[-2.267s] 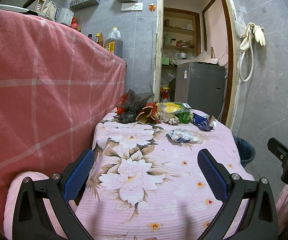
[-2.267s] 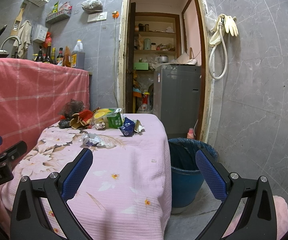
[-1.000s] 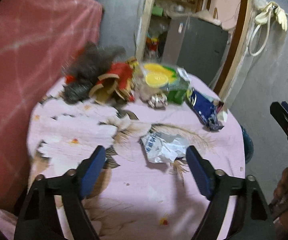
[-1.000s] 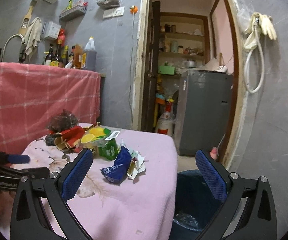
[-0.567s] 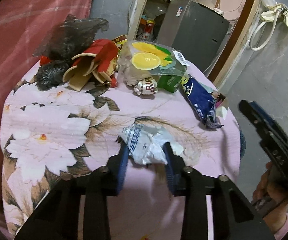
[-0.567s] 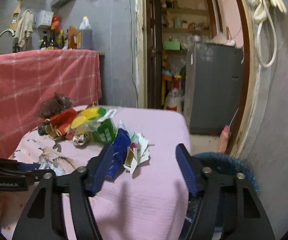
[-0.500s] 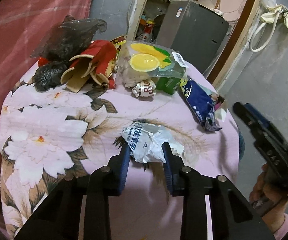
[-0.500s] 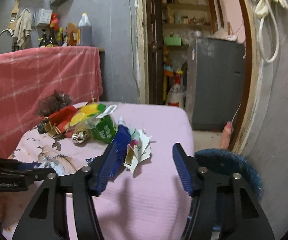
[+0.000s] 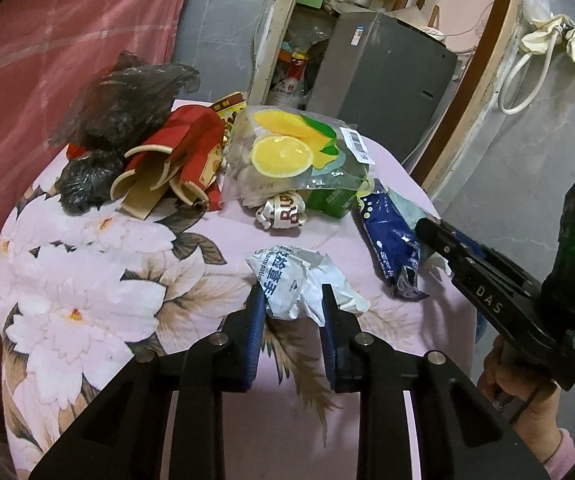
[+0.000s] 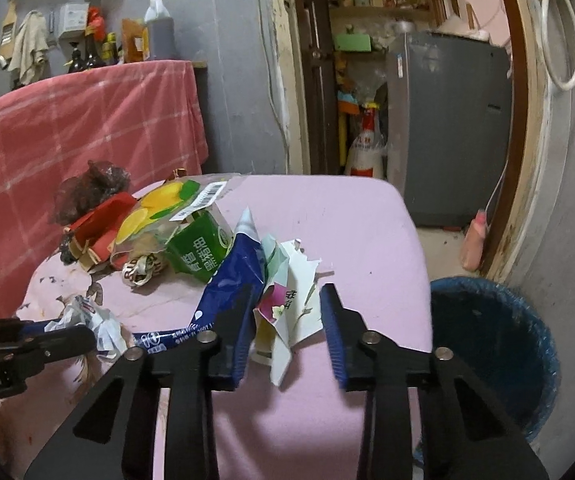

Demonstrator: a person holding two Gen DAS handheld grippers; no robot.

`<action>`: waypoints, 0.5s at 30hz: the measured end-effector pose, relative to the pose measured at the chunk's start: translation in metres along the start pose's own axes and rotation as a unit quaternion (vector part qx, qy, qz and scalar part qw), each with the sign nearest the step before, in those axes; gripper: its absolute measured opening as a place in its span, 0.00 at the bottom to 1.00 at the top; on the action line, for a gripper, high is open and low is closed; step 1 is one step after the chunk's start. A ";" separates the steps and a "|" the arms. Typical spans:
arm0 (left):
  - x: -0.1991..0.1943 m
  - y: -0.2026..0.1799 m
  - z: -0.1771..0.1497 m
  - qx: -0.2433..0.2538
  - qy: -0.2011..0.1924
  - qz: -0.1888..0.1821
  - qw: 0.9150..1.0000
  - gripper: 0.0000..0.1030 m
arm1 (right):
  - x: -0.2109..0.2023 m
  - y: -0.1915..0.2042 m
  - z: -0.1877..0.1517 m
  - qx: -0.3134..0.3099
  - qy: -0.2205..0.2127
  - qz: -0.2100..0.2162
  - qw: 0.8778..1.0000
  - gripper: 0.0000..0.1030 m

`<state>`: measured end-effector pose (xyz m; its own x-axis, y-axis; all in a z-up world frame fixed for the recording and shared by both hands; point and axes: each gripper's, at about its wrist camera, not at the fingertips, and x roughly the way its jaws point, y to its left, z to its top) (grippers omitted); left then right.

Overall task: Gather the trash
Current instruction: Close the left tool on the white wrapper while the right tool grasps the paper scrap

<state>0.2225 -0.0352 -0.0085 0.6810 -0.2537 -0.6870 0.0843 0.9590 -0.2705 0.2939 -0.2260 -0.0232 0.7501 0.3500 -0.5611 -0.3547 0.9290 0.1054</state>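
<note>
Trash lies on a table under a pink flowered cloth (image 9: pixel 99 292). My left gripper (image 9: pixel 291 304) is closing, and its pads press both sides of a crumpled white wrapper (image 9: pixel 295 276) in the middle of the cloth. My right gripper (image 10: pixel 287 312) is closing too, with a torn white paper pack (image 10: pixel 295 304) filling the gap between its pads. Its left finger lies against a blue wrapper (image 10: pixel 231 276). The left wrist view shows the right gripper (image 9: pixel 423 226) at the right beside the blue wrapper (image 9: pixel 387 240). A person's hand (image 9: pixel 527 396) holds it.
At the back of the table lie a lemon-print bag (image 9: pixel 287 152), a green carton (image 10: pixel 199 248), red cardboard (image 9: pixel 183 152), a black plastic bag (image 9: pixel 123 96) and a crumpled printed scrap (image 9: pixel 283 210). A blue bin (image 10: pixel 495 344) stands on the floor right of the table. A red checked cloth (image 10: pixel 87 120) hangs at the left.
Both grippers have come forward and lower over the table. The left jaws narrowed onto the white wrapper, and the right jaws went from wide apart to close around the torn paper pack.
</note>
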 end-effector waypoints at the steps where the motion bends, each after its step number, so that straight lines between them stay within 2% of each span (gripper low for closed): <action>1: 0.000 0.000 0.000 0.000 0.000 0.000 1.000 0.21 | 0.001 -0.001 0.000 0.003 0.003 0.003 1.000 0.13; 7: -0.001 -0.002 0.003 0.003 -0.018 -0.007 1.000 0.21 | -0.006 -0.005 -0.003 0.020 -0.004 0.018 1.000 0.09; 15: -0.021 -0.016 -0.004 0.012 -0.084 -0.005 0.996 0.21 | -0.038 -0.004 -0.004 -0.011 -0.063 -0.017 0.998 0.08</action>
<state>0.2040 -0.0455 0.0078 0.7923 -0.2405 -0.5608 0.1083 0.9599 -0.2586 0.2641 -0.2433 -0.0054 0.8258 0.3325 -0.4555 -0.3397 0.9380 0.0688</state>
